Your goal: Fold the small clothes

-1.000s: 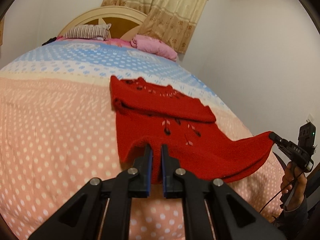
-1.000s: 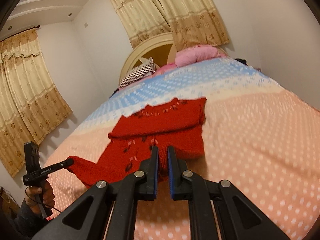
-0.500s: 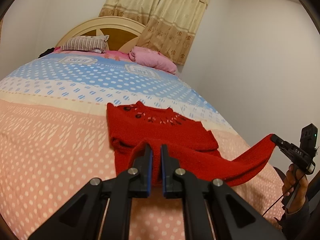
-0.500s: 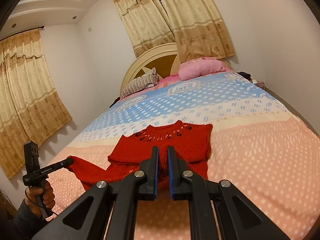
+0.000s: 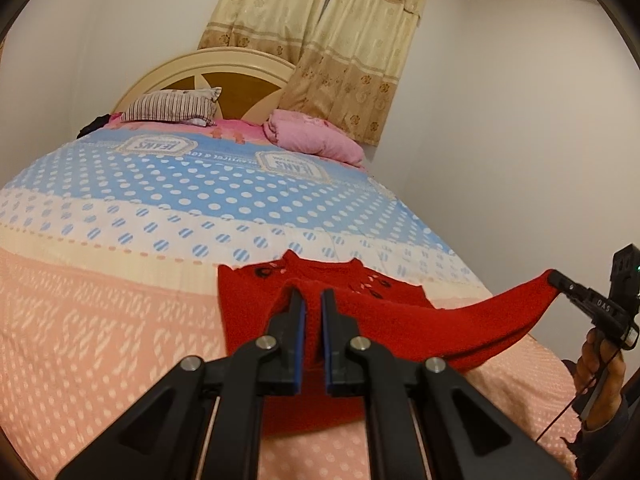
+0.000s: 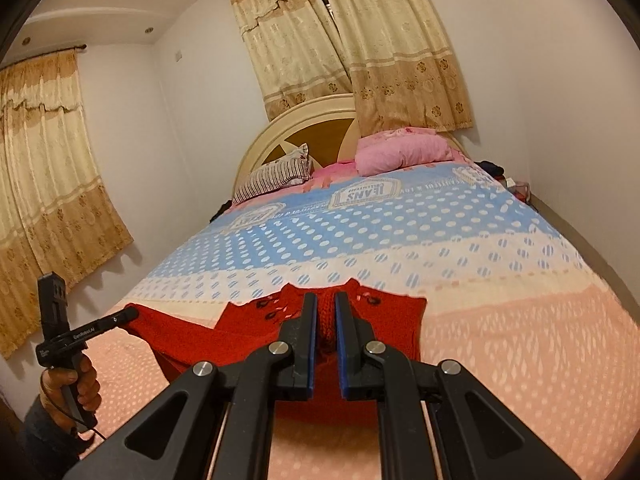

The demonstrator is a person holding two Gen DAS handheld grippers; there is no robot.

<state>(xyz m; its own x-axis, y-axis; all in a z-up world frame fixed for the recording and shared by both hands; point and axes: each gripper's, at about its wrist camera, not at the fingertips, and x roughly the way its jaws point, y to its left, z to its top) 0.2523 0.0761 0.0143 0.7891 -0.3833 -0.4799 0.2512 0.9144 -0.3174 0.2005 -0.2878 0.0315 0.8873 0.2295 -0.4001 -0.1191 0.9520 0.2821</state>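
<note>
A small red knitted sweater (image 5: 248,304) lies on the bed, its upper part flat, its lower hem lifted. My left gripper (image 5: 313,300) is shut on one hem corner. My right gripper (image 6: 326,304) is shut on the other hem corner. The hem stretches taut between them above the bed. The right gripper shows in the left wrist view (image 5: 554,280) at far right, pinching the red fabric. The left gripper shows in the right wrist view (image 6: 130,313) at far left, pinching the sweater (image 6: 384,312) too.
The bedspread (image 5: 120,320) is pink with dots near me, blue further up. A striped pillow (image 5: 172,108) and a pink pillow (image 5: 316,140) lie by the headboard. Walls and curtains (image 6: 360,40) stand behind; a wall runs along the bed's right side.
Both grippers have lifted the sweater's hem and carried it forward toward the collar. The folded hem now hangs over the sweater's upper part.
</note>
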